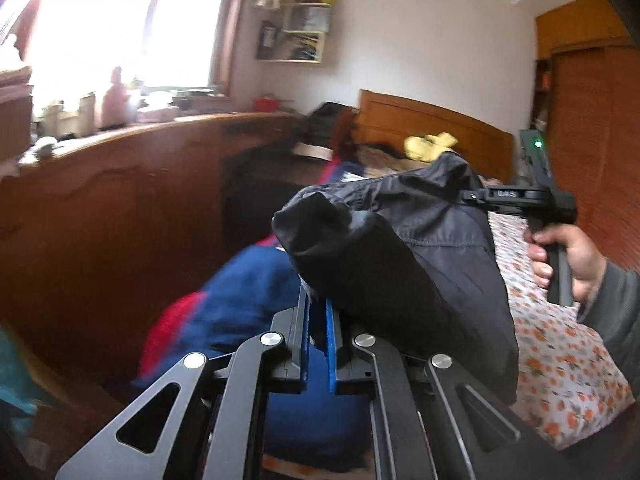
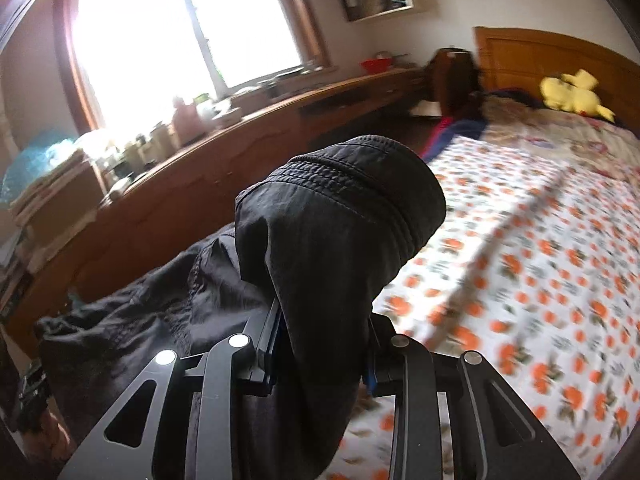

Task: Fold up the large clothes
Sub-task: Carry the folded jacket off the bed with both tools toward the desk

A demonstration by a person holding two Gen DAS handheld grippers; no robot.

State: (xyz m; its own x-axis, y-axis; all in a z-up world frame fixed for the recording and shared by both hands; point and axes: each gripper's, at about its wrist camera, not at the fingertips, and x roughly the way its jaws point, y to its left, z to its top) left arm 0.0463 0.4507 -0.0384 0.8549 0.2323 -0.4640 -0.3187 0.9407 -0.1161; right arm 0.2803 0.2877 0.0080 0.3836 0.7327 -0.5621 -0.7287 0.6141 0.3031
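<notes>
A large black garment (image 1: 400, 248) hangs in the air between both grippers, above a bed with an orange-flowered sheet (image 1: 560, 352). In the left wrist view my left gripper (image 1: 318, 306) is shut, its blue pads pinching one thin edge of the cloth. The right gripper (image 1: 470, 196), held by a hand (image 1: 568, 256), grips the far end at the upper right. In the right wrist view my right gripper (image 2: 320, 322) is shut on a thick stitched fold of the black garment (image 2: 340, 216), which covers its fingertips. The rest of the cloth sags down to the left.
A blue and red cloth heap (image 1: 240, 300) lies at the bed's left edge. A yellow plush toy (image 2: 572, 92) sits by the wooden headboard (image 2: 552, 56). A long wooden cabinet (image 2: 224, 160) with clutter runs under the window. A wooden wardrobe (image 1: 596, 128) stands at right.
</notes>
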